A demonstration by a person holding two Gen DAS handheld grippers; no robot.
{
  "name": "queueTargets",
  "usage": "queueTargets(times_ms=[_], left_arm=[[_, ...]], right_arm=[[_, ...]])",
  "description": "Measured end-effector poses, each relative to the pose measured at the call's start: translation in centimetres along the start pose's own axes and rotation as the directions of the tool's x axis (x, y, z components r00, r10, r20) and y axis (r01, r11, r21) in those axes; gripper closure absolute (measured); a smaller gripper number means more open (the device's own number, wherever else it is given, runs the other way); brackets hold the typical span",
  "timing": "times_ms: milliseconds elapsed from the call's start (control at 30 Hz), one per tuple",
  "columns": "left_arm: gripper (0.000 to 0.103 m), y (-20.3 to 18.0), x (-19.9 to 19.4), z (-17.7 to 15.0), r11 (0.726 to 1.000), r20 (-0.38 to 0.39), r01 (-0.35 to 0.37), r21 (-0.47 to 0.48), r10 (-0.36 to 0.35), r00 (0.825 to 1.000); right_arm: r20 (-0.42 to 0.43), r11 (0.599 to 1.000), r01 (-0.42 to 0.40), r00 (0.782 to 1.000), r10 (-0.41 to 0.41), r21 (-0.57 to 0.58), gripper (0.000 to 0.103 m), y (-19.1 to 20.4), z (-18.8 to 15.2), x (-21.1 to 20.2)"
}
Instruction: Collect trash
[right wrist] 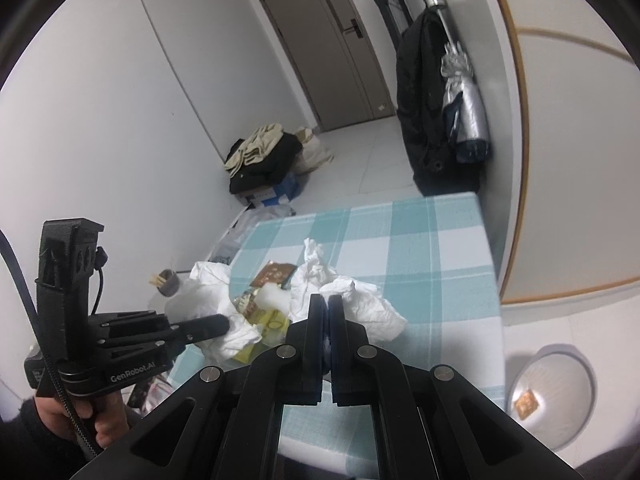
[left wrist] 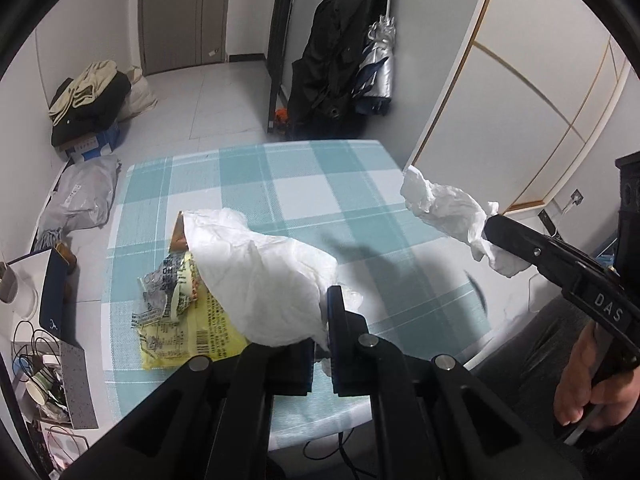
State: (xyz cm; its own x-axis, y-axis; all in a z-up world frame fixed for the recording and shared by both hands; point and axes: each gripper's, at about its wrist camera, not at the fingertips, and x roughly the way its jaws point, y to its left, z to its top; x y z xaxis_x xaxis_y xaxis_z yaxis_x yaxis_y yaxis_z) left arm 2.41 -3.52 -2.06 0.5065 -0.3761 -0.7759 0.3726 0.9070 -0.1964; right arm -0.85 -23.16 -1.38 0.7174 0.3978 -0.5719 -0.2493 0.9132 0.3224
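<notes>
- Holding crumpled tissue, both claws are closed: the left claw (left wrist: 322, 344) pinches a large white tissue (left wrist: 264, 276) and the right claw (right wrist: 327, 322) pinches a second crumpled tissue (right wrist: 352, 300)
- Both tissues hang clear above the checked table (left wrist: 320, 184), the left one over the wrapper pile, the right one nearer the table's right edge
- Left behind on the table are a yellow printed wrapper (left wrist: 188, 336), a torn silver wrapper (left wrist: 164, 284) and a brown packet (right wrist: 272, 274)
- A grey bin (right wrist: 552, 392) stands on the floor beside the table and already holds one small item, so I judge the job barely begun
- In the left wrist view, the right claw's tissue stretches long from its fingertips up and left; the left one drapes from its claw toward the wrappers
</notes>
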Motion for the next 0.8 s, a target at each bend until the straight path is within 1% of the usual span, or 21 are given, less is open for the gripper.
queueTargets(times_ms=[100, 167, 233, 400, 600, 800], left_arm=[[0.101, -0.8, -0.5, 0.4, 1.0, 0.014, 0.024, -0.012, -0.024, 1.0], [0.101, -1.5, -0.9, 0.8, 1.0, 0.029, 0.027, -0.016, -0.026, 0.999], [0.101, -2.3, -1.1, 1.3, 0.998, 0.036, 0.054, -0.021, -0.053, 0.998], [0.101, -5.0, -1.1, 2.6, 0.996, 0.035, 0.088, -0.001, -0.088, 0.995], [0.101, -8.0, -0.4, 4.2, 0.989, 0.029, 0.148, 0.007, -0.148, 0.989], [0.101, -12.2, 1.1, 5.2, 0.977, 0.007, 0.205, 0.057, -0.205, 0.979]], right_arm=[[0.033, 0.999, 0.016, 0.999, -0.015, -0.03, 0.101, 0.5, 0.3, -1.4], [0.058, 0.998, 0.032, 0.998, -0.03, -0.045, 0.101, 0.6, 0.6, -2.7], [0.079, 0.998, 0.037, 0.996, -0.033, -0.046, 0.101, 0.4, 0.9, -4.0], [0.126, 0.995, 0.087, 0.989, -0.079, -0.055, 0.101, -0.5, 1.8, -6.8], [0.158, 0.989, 0.146, 0.978, -0.14, -0.027, 0.101, -3.3, 2.8, -9.8], [0.181, 0.978, 0.209, 0.962, -0.207, 0.007, 0.101, -7.1, 2.9, -12.5]])
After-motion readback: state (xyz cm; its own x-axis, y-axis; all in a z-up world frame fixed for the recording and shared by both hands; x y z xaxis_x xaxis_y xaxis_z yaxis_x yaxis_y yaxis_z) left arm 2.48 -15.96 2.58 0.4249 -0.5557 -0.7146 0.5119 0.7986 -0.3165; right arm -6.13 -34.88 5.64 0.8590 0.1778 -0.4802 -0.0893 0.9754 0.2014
